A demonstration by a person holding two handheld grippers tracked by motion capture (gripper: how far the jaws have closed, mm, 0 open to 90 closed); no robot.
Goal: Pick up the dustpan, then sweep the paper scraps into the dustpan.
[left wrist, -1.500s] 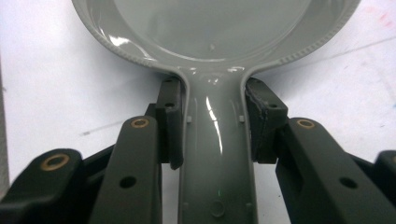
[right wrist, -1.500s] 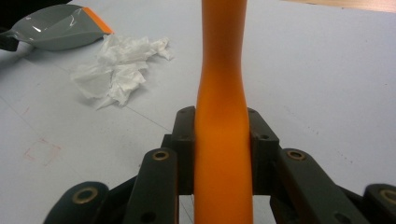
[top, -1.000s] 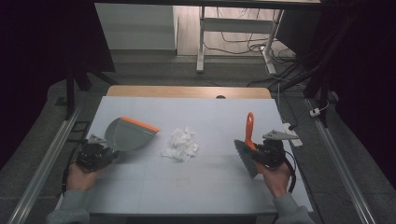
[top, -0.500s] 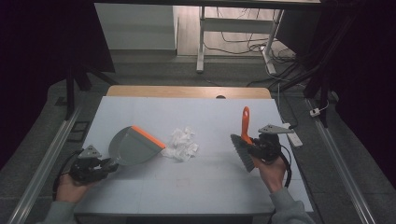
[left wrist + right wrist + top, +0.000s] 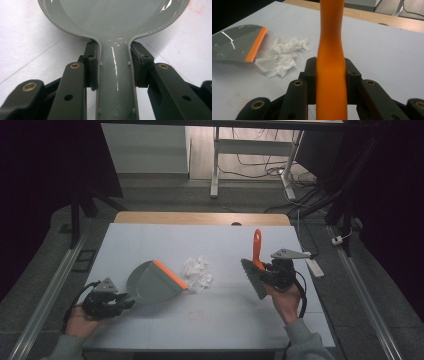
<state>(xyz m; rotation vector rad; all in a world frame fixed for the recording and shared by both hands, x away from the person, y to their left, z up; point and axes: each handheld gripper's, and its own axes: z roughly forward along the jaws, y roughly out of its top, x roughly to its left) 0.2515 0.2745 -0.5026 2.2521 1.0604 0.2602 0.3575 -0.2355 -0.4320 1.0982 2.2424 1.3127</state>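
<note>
A grey dustpan (image 5: 150, 282) with an orange front lip lies on the white table (image 5: 225, 320), its lip against a heap of crumpled white paper (image 5: 197, 272). My left gripper (image 5: 122, 302) is shut on the dustpan's handle (image 5: 116, 72), its pads pressed on both sides. A hand brush with an orange handle (image 5: 257, 249) and dark bristles (image 5: 251, 279) stands right of the paper. The brush handle (image 5: 332, 72) sits clamped between the jaws of my right gripper (image 5: 261, 272). The right gripper view looks past it to the paper (image 5: 280, 55) and the dustpan (image 5: 239, 43).
A wooden strip (image 5: 200, 218) runs along the table's far edge. Metal rails (image 5: 55, 285) flank the table on both sides. Beyond the table stand a white frame (image 5: 216, 160) and loose cables on the floor.
The dustpan and my left gripper have slid toward the near edge and turned, so the orange lip now meets the paper. The brush in my right gripper has shifted slightly left, toward the paper.
</note>
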